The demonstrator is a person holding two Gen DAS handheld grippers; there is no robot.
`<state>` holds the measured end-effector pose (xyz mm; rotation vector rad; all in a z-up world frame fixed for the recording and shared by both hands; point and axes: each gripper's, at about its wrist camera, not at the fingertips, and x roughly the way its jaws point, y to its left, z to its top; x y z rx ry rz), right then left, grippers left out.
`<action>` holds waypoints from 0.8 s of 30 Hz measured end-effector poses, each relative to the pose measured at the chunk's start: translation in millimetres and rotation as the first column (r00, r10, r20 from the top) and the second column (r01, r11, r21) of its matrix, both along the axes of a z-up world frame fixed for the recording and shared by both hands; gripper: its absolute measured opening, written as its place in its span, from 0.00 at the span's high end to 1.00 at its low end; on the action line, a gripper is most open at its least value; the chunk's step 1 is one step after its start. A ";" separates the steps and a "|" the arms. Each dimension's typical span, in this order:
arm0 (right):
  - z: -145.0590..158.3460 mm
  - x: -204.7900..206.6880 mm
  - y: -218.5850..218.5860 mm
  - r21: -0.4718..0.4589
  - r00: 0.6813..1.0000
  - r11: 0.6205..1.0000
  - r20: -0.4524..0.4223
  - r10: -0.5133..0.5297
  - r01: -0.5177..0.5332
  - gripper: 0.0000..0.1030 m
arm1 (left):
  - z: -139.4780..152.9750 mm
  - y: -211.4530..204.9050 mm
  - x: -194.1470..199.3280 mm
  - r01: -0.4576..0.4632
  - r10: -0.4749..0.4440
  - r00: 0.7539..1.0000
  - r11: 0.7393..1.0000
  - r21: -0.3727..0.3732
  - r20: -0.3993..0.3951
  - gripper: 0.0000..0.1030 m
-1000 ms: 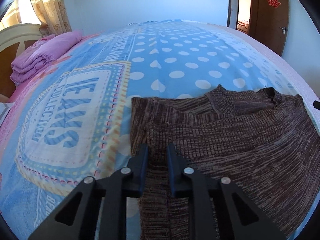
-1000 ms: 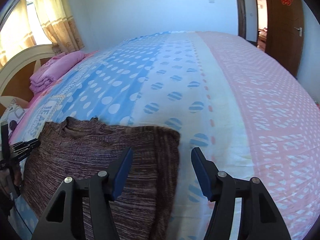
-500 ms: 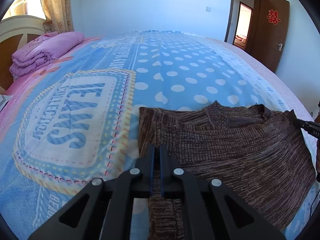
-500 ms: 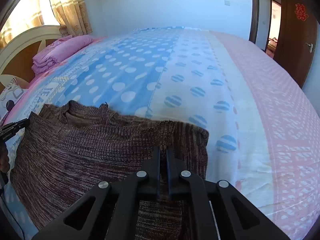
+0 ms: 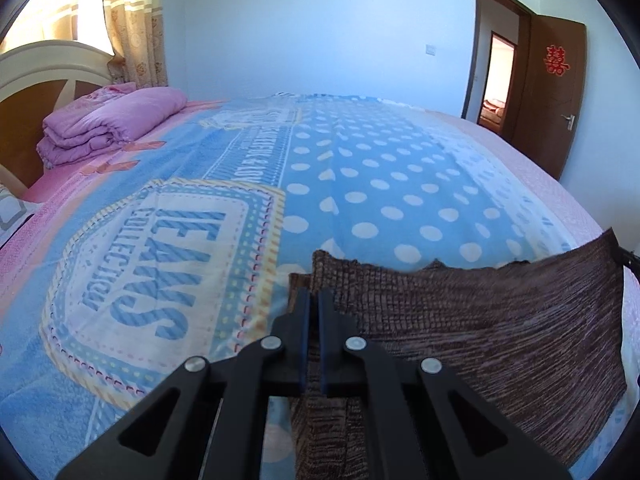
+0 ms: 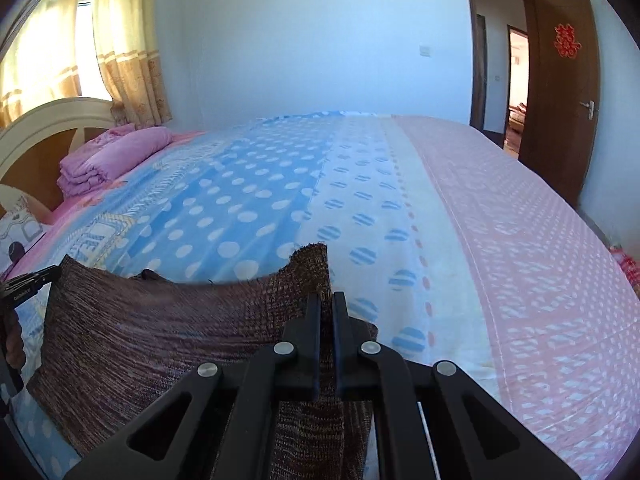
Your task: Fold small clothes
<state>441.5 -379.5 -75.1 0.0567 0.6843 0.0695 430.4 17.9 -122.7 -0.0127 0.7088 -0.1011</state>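
One brown knitted sweater [image 5: 480, 320] is in play, and two hand-held grippers hold it. The left hand-held gripper [image 5: 314, 300] is clamped on one upper corner of the knit; the right hand-held gripper [image 6: 326, 304] is clamped on the opposite upper corner, a small flap of fabric standing up above its fingers. The sweater [image 6: 160, 328] hangs stretched between them, lifted above the bed [image 6: 500, 240], its top edge sagging in the middle where the neckline seems to sit, though blur makes that uncertain. The knit is dark brown with fine lighter flecks in horizontal ribs. One folded pink quilt [image 5: 108, 124] lies by the headboard [image 5: 44, 68]. One brown door [image 6: 568, 88] stands open.
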 end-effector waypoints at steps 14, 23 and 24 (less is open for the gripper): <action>-35.5 -14.2 -9.2 0.001 0.988 1.000 -0.153 -0.025 0.026 0.54 | -17.7 1.4 -18.9 -0.046 0.050 0.996 0.997 0.064 -0.076 0.61; -57.7 -103.9 28.8 0.009 0.958 0.986 -0.239 0.161 -0.164 0.68 | -54.6 -11.9 -102.1 0.042 -0.019 0.987 0.989 0.139 -0.158 0.58; -73.7 -108.9 30.4 -0.002 0.941 0.988 -0.304 0.150 -0.158 0.71 | -52.9 -11.4 -107.2 0.039 -0.019 0.990 0.989 0.141 -0.143 0.57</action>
